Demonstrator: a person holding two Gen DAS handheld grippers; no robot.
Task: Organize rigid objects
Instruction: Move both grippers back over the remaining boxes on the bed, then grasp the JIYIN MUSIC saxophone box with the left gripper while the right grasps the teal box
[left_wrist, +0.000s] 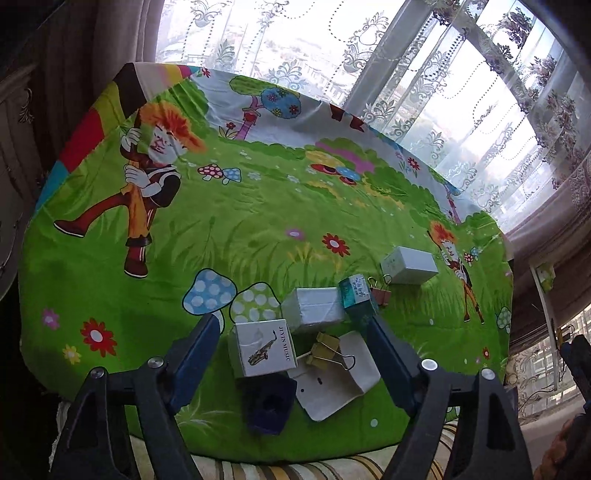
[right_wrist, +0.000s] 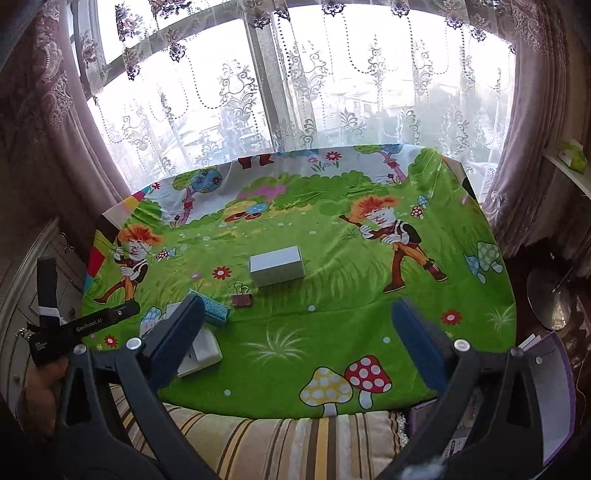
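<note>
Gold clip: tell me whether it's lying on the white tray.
Yes. The gold clip rests on the white tray's far edge, left wrist view.

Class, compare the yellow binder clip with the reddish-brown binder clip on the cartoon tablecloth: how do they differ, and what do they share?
The yellow binder clip lies near the table's front edge, partly on a flat white card; the reddish-brown binder clip sits farther back, directly on the green cartoon tablecloth. The yellow one lies between the open left gripper's fingers; the reddish-brown one lies beyond them. Both are metal clips with wire handles.
</note>
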